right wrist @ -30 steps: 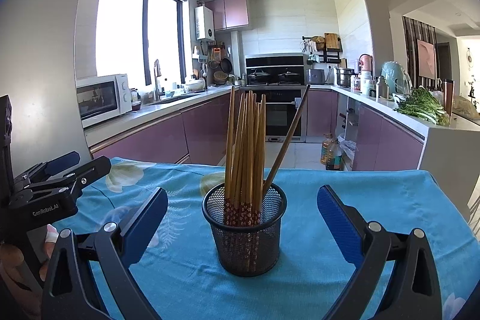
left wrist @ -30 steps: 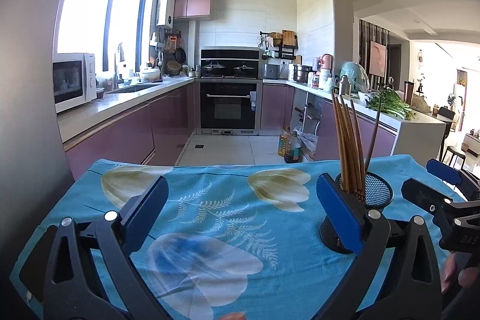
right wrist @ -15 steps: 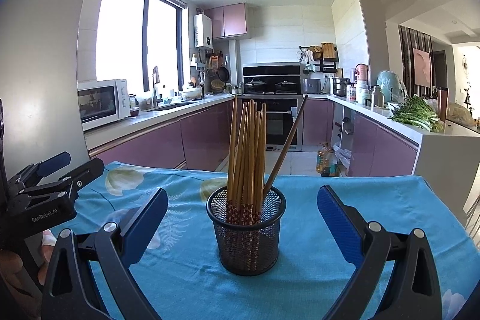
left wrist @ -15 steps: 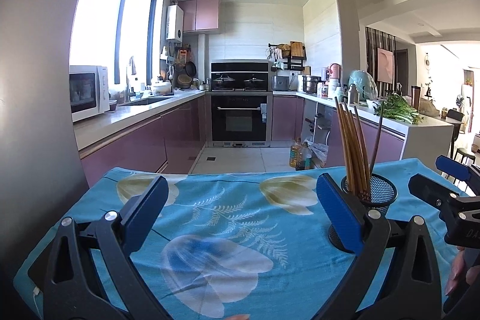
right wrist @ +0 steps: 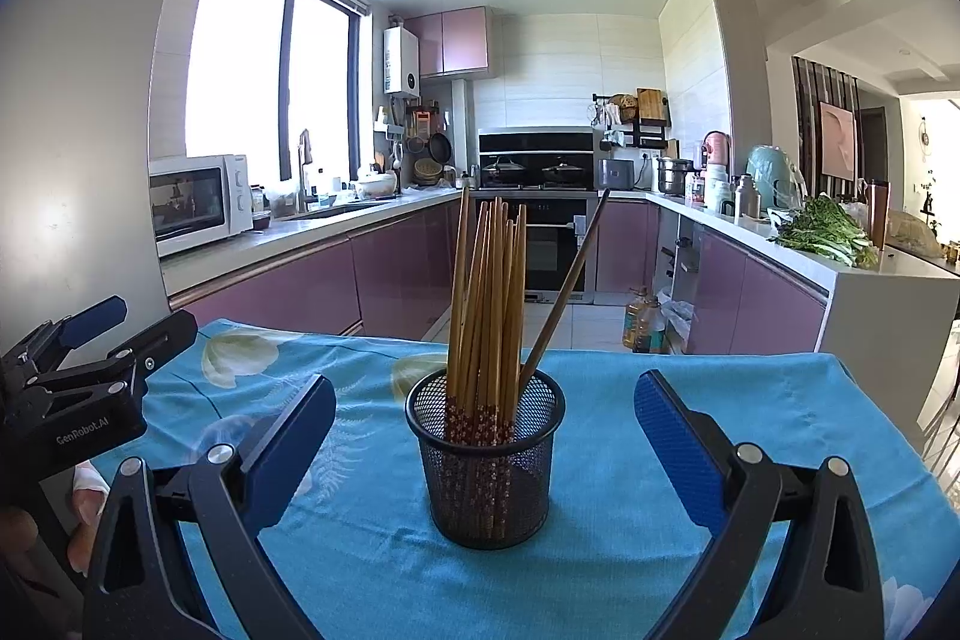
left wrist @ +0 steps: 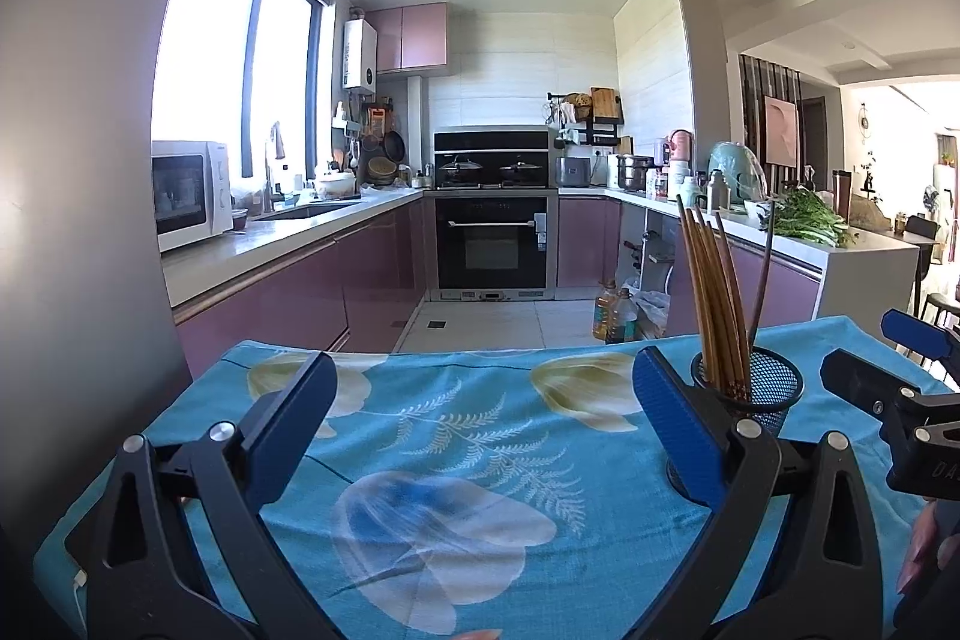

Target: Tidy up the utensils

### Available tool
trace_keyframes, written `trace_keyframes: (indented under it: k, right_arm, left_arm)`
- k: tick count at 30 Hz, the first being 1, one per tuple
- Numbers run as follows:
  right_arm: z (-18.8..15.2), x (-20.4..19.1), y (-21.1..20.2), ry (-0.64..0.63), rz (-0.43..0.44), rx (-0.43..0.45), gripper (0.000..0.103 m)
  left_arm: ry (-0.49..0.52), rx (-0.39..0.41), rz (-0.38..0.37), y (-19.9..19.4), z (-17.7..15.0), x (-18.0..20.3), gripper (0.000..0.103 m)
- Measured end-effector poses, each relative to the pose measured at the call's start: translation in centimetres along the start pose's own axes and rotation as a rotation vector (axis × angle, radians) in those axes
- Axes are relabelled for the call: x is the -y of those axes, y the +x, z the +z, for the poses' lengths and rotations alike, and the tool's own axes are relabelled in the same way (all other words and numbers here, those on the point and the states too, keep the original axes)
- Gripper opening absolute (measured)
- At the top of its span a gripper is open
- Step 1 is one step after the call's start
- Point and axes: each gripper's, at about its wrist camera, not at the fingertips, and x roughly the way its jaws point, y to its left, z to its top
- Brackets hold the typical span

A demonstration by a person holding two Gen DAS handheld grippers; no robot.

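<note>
A black mesh holder (right wrist: 487, 466) stands upright on the blue flowered tablecloth (right wrist: 606, 538), packed with several wooden chopsticks (right wrist: 489, 304); one darker stick leans out to the right. My right gripper (right wrist: 485, 433) is open, its blue pads either side of the holder and a little nearer the camera, touching nothing. In the left wrist view the same holder (left wrist: 757, 388) shows behind the right pad. My left gripper (left wrist: 477, 424) is open over bare cloth, with nothing between its fingers. Each gripper appears at the edge of the other's view.
The table's far edge drops to a tiled kitchen floor (left wrist: 480, 322). Purple cabinets, a microwave (right wrist: 201, 202) and an oven (left wrist: 492, 238) lie beyond. A white counter with leafy greens (right wrist: 831, 232) stands to the right. A person's fingers (right wrist: 84, 508) hold the left gripper's handle.
Both wrist views have tilted upward and pulled back slightly, so the holder and cloth sit lower in frame. Both grippers stay open; the holder has not moved.
</note>
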Motion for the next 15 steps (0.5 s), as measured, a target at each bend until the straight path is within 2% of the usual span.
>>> trace_keyframes:
  k: [15]
  right_arm:
    - [0.0, -0.08, 0.04, 0.003, -0.007, -0.004, 0.097]
  left_arm:
    - [-0.016, -0.002, 0.011, 0.03, 0.17, -0.31, 0.097]
